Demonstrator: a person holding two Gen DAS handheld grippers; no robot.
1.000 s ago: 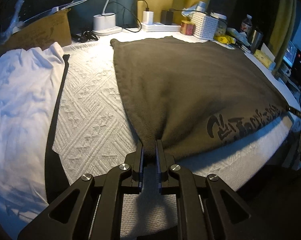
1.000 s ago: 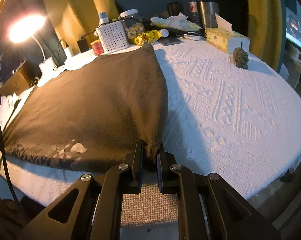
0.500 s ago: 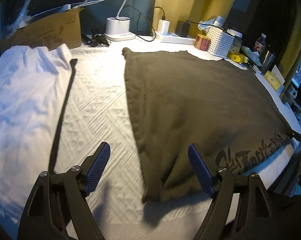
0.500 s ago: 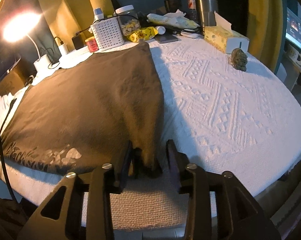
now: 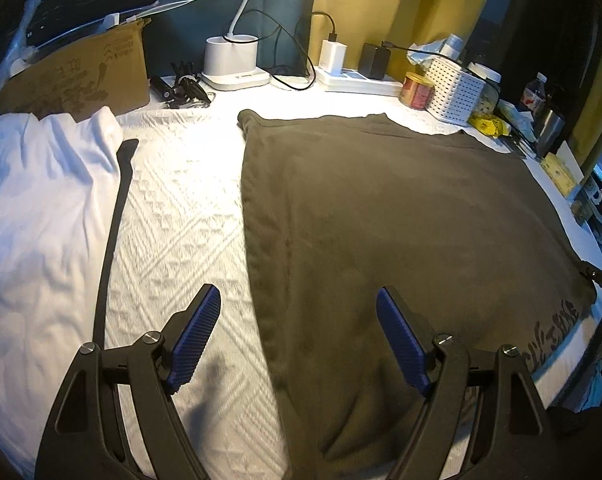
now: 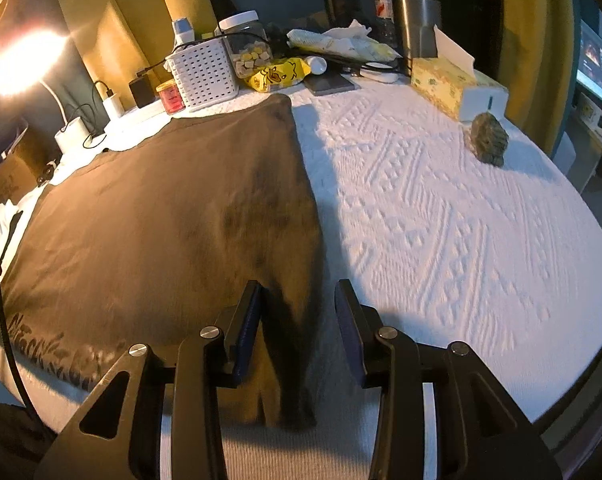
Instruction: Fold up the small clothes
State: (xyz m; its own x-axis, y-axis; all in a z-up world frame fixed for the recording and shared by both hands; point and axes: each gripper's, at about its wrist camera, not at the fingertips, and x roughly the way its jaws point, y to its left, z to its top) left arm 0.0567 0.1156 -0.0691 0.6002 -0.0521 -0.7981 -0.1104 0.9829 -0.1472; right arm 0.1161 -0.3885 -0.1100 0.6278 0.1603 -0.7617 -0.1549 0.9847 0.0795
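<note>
A dark brown garment (image 5: 381,220) with black lettering along one hem lies spread flat on the white textured cover (image 5: 173,220). My left gripper (image 5: 299,334) hangs open above its near left corner, its blue pads wide apart and touching nothing. In the right wrist view the same garment (image 6: 161,232) fills the left half. My right gripper (image 6: 297,320) is open over the garment's near right corner. That corner lies loose on the cover between the jaws, apart from both pads.
A white garment (image 5: 41,220) lies heaped at the left beside a thin black strap (image 5: 113,232). Along the back stand a cardboard box (image 5: 81,76), a lamp base (image 5: 233,60), a white basket (image 6: 203,74), jars and a tissue box (image 6: 453,88). A small dark lump (image 6: 489,140) lies on the cover (image 6: 441,220).
Both grippers were shut on the garment's near corners; they have let go and opened. The corners now lie flat, and both grippers have drawn back from the edge.
</note>
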